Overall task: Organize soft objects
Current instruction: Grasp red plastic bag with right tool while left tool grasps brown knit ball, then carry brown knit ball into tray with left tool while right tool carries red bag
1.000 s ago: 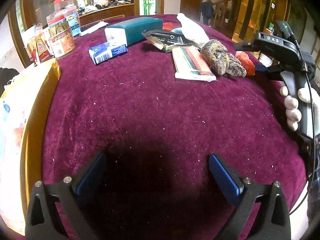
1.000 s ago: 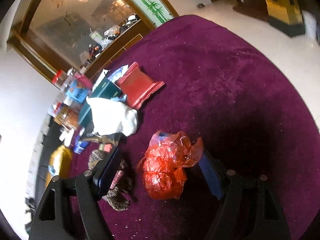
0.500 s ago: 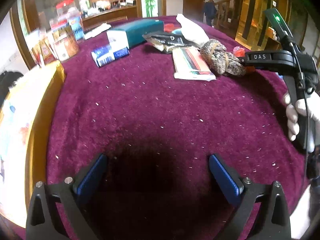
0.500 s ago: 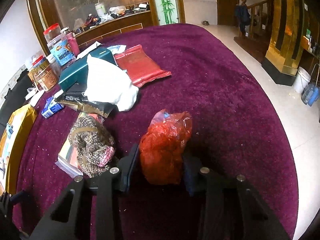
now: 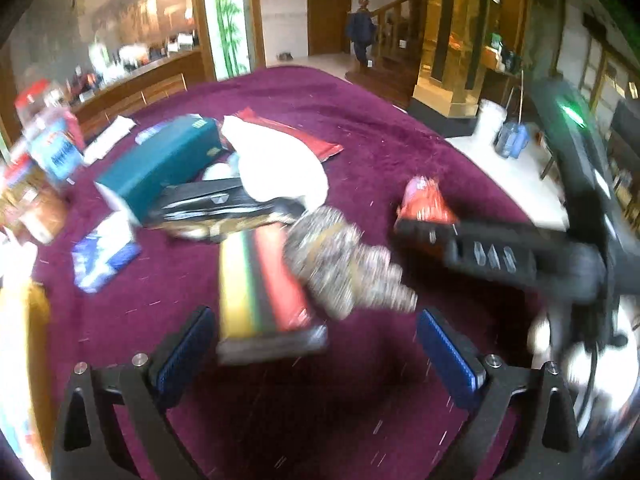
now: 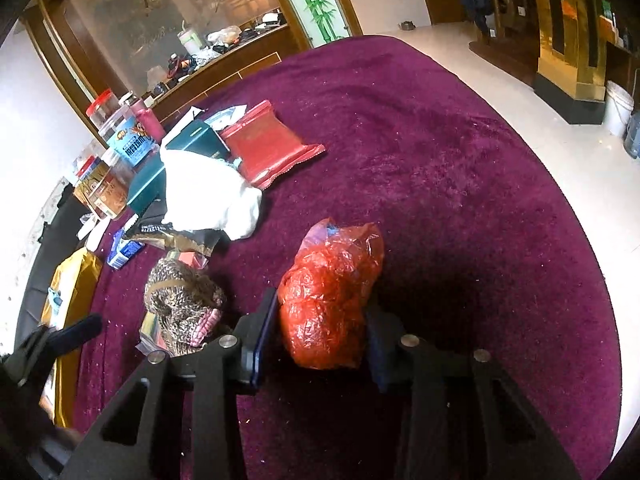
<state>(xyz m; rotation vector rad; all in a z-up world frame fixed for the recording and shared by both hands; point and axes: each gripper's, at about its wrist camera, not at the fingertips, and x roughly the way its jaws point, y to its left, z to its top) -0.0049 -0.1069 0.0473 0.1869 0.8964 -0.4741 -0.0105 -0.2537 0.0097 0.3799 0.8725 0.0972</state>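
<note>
Blue jar (image 6: 134, 148) label illegible; bag (image 6: 328, 300) unlabelled.

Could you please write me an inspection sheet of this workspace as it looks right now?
Surface: purple cloth, speckled with pale lint.
Job's things: red plastic bag on the cloth; knitted bundle beside it, lying partly on a striped packet; white cloth heaped over the boxes.
Clutter: teal box, red pouch, black pouch, blue packet, jars at the far edge.
Grippers: right gripper shut on the red plastic bag; left gripper open, nothing between its pads.
Cables: cable near the right hand, blurred.
Surroundings: wooden counter, staircase, a person far behind.
</note>
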